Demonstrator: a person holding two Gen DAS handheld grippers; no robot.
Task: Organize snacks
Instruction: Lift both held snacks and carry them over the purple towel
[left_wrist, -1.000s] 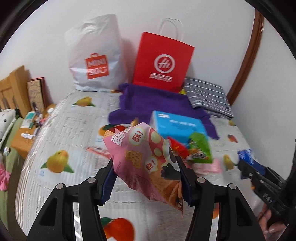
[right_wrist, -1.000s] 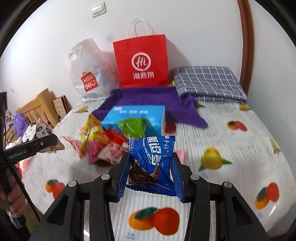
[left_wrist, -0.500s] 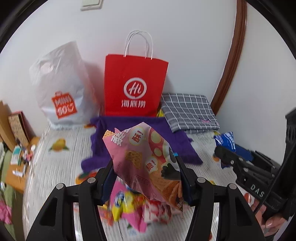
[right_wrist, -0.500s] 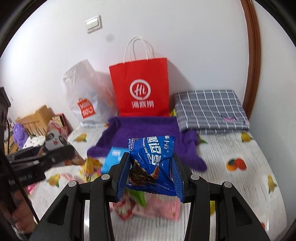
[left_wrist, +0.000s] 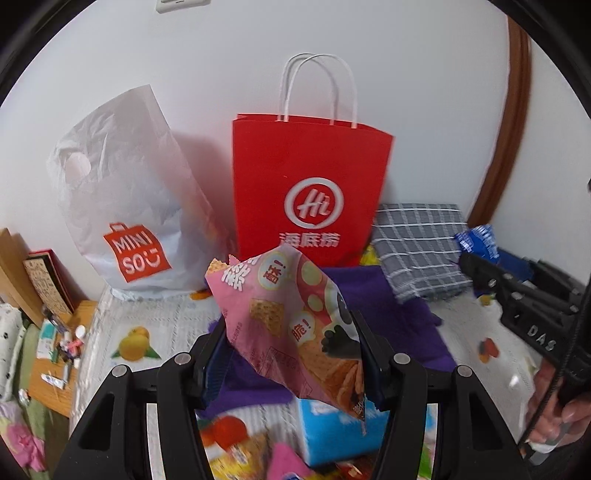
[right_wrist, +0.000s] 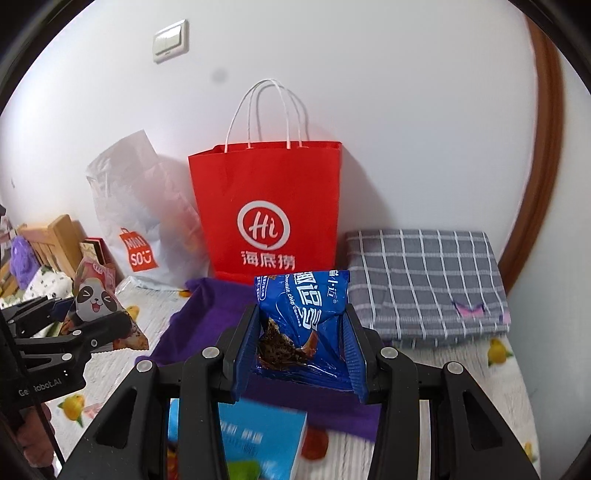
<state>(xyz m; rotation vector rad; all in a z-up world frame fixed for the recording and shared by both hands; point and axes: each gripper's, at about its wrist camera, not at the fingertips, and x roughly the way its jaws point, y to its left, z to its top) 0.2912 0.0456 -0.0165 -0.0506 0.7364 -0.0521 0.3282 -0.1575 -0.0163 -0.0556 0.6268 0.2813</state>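
Note:
My left gripper (left_wrist: 291, 354) is shut on a pink cracker packet (left_wrist: 291, 314) with a panda on it, held above the bed. It also shows in the right wrist view (right_wrist: 98, 306) at the left. My right gripper (right_wrist: 301, 347) is shut on a blue chocolate-chip cookie packet (right_wrist: 304, 314); it appears at the right of the left wrist view (left_wrist: 478, 240). A red paper bag (left_wrist: 306, 192) with white handles stands open against the wall ahead, also in the right wrist view (right_wrist: 267, 210). A blue box (left_wrist: 332, 428) and loose snack packets (left_wrist: 255, 458) lie below.
A white Miniso plastic bag (left_wrist: 122, 206) leans on the wall left of the red bag. A purple towel (right_wrist: 207, 317) and a grey checked folded cloth (right_wrist: 424, 280) lie on the fruit-print bedsheet (left_wrist: 155, 325). A wooden bedside shelf (left_wrist: 44, 354) with small items is at far left.
Both grippers have risen and moved forward toward the red bag, each keeping its packet. The snack pile and blue box have dropped to the bottom of both views.

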